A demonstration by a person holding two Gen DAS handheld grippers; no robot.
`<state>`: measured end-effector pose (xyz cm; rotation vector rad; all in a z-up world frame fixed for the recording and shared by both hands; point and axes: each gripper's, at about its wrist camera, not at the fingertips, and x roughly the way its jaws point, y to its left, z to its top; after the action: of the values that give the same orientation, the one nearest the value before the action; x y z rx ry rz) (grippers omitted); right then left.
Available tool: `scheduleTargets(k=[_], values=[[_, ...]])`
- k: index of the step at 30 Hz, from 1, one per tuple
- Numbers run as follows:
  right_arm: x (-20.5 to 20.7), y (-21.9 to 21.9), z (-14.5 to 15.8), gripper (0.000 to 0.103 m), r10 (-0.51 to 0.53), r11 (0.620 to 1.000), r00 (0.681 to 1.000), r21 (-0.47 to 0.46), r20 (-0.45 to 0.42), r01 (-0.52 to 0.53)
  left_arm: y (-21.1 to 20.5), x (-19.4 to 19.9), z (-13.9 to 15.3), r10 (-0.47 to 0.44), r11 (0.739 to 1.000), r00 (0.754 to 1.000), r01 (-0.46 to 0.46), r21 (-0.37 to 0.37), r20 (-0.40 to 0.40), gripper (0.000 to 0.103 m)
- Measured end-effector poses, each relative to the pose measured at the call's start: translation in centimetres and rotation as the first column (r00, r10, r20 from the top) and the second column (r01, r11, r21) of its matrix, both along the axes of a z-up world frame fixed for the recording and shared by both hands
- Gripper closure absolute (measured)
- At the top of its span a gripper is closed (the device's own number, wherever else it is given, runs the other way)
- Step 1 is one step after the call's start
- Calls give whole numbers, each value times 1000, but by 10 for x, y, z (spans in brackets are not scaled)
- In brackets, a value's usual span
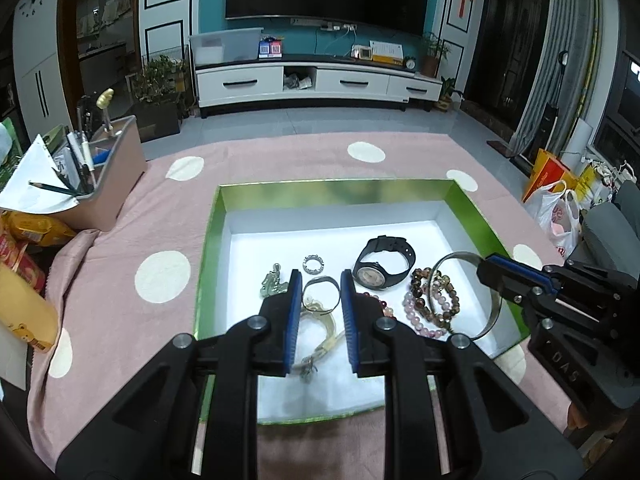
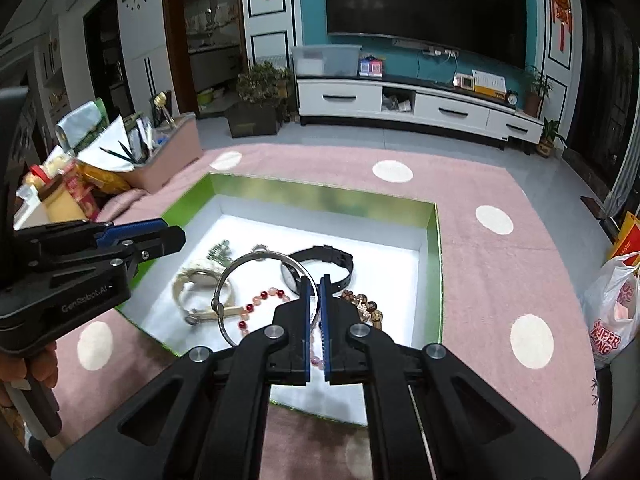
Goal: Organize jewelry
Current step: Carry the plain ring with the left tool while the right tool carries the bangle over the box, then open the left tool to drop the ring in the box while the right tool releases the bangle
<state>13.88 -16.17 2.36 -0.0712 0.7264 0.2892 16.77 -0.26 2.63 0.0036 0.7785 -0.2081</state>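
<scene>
A green-rimmed box [image 1: 208,236] with a white floor holds jewelry. In it lie a black watch [image 1: 384,260], a small silver ring [image 1: 313,264], a green charm [image 1: 273,285], a pale watch [image 1: 320,320], and beaded bracelets [image 1: 430,300]. My left gripper [image 1: 320,280] is open and empty above the pale watch. My right gripper [image 2: 315,284] is shut on a silver bangle [image 2: 224,284] and holds it above the box; the bangle also shows in the left wrist view [image 1: 452,258]. A red bead bracelet [image 2: 260,300] lies under it.
The box sits on a pink cloth with cream dots [image 1: 160,276]. A pink organizer with pens and paper [image 1: 108,184] and snack packs [image 1: 24,272] stand at the left. A plastic bag [image 2: 612,312] hangs off the right edge.
</scene>
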Motion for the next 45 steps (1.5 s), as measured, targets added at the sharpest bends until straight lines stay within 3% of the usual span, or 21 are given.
scheduleTargets(k=[20,24,35,39,41,43,45], values=[[17,-7,-24,97,-18,998,998,-57,-65,14,-21,24,-30,-25,998,997,29,48,-70,84],[16,-8,-23,90,-20,998,998,-58,-63,16,-20,23,-29,-21,998,997,25,49,-76,83],[2,-15,2,86,-20,999,1000,-49,-19,19,-16,15,-17,-10,999,998,14,51,-69,45],[-4,-19,12,70,-27,999,1000,-47,-7,27,-13,11,-9,2,999,998,1,54,-61,32],[-7,-20,18,51,-37,999,999,-40,-7,37,-10,8,-3,15,998,998,-11,58,-64,12],[-8,-24,25,28,-54,998,998,-21,-14,54,-8,6,5,34,997,997,-29,75,-69,3],[-8,-28,36,18,-62,998,997,2,-36,62,-5,6,16,57,994,996,-49,100,-72,2]])
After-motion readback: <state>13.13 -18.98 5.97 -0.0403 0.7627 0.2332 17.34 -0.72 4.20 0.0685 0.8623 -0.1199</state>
